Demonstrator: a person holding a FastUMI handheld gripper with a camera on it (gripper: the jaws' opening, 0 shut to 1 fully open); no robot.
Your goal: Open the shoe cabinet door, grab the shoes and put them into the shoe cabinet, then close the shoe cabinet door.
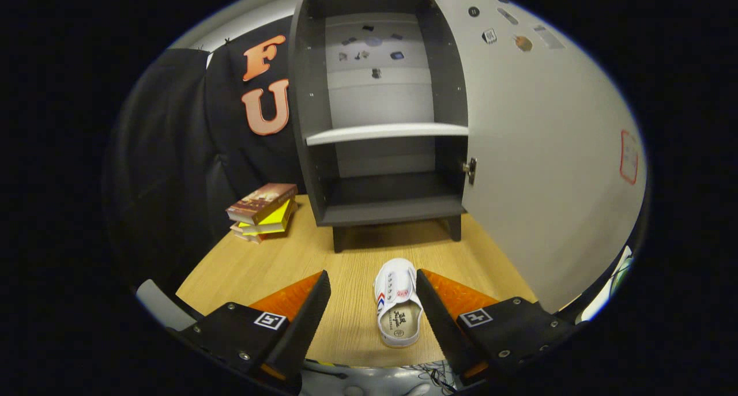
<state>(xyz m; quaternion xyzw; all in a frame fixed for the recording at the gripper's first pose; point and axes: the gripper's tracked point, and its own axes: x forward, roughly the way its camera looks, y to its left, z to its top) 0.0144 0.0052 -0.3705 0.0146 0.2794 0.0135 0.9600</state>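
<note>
Wood-grain table (271,263) runs under everything we see, pale and bare around our fingers. Our gripper (373,309) sits low over it with its 2 fingers (305,321) spread wide apart, clamped on nothing. Between them, closer to the right finger and touching or almost touching its inner face, lies 1 white shoe (398,309), toe pointing away from us toward the cabinet, with red and blue stripes on its side. Beyond the fingers stands the cabinet (383,113) on short legs, dark grey, its door (542,154) swung fully open to the right. We see 1 pale shelf (386,133) across its middle, with nothing on it or on the floor below. Left of the cabinet, near the black cloth wall, 3 or so books (262,211) lie stacked.
</note>
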